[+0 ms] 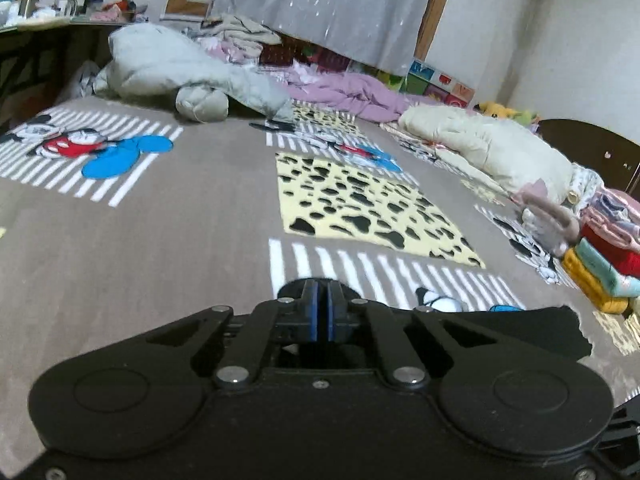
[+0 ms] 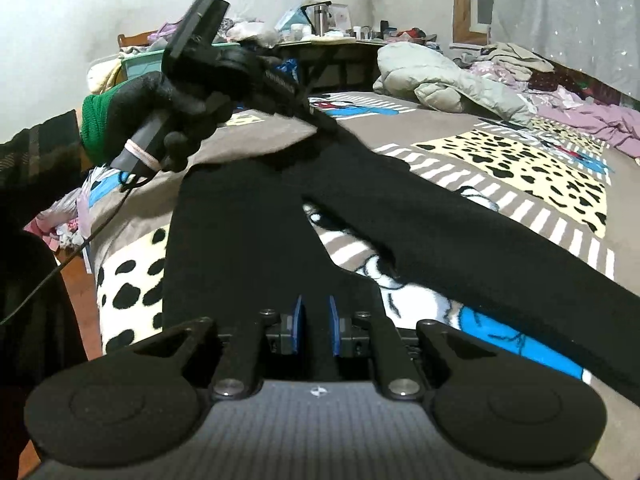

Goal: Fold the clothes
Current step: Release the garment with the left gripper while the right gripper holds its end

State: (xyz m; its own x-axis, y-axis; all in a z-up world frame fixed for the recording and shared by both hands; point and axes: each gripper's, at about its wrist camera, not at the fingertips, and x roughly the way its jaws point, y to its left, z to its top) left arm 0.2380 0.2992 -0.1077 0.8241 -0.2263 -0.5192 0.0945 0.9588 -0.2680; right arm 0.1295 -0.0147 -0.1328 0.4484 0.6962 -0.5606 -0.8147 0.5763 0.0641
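Black trousers (image 2: 248, 220) lie spread on the patterned bedspread (image 2: 520, 168), with both legs running toward the camera in the right wrist view. My right gripper (image 2: 316, 320) is shut on the end of the left-hand leg, black cloth filling the gap between its blue pads. The other leg stretches off to the lower right. A black-gloved hand (image 2: 160, 96) holds my left gripper (image 2: 316, 118) at the far, waist end of the trousers. In the left wrist view the left gripper (image 1: 322, 308) has its pads pressed together on a bit of black cloth. More of the trousers (image 1: 552, 332) shows at the right.
A grey padded jacket (image 1: 180, 68), purple clothes (image 1: 352, 92) and a cream padded garment (image 1: 492, 148) lie along the far side of the bed. A stack of folded clothes (image 1: 604, 256) sits at the right edge. A cluttered desk (image 2: 320, 40) stands beyond the bed.
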